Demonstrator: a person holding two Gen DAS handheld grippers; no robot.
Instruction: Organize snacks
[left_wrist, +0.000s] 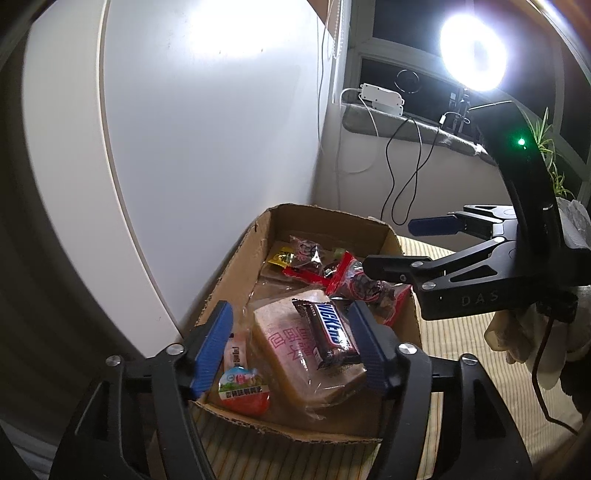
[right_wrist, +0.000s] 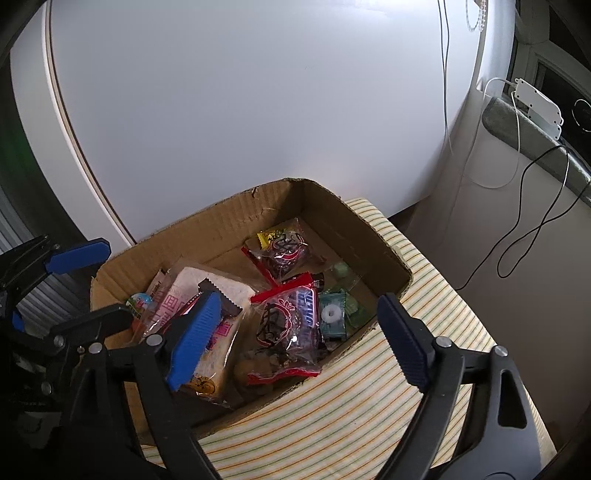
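Your left gripper (left_wrist: 291, 347): spread, nothing pinched, above near end of cardboard box (left_wrist: 236, 258). Your right gripper (right_wrist: 299, 339): spread, empty, over box's near rim. Box sits on striped cloth (right_wrist: 369, 387), beside white wall panel (right_wrist: 258, 110). Contents: chocolate bar (left_wrist: 327, 332) lying on wrapped bread (left_wrist: 295, 354), egg-shaped treat (left_wrist: 242, 391), red-edged snack bags (right_wrist: 288, 328), green mints (right_wrist: 332, 314).

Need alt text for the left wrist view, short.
An open cardboard box of wrapped snacks sits on a striped cloth against a white wall. The left gripper, jaws open, hangs over a chocolate bar lying on packaged bread, beside a chocolate egg. The right gripper, also open, reaches in from the right under a bright ring lamp.
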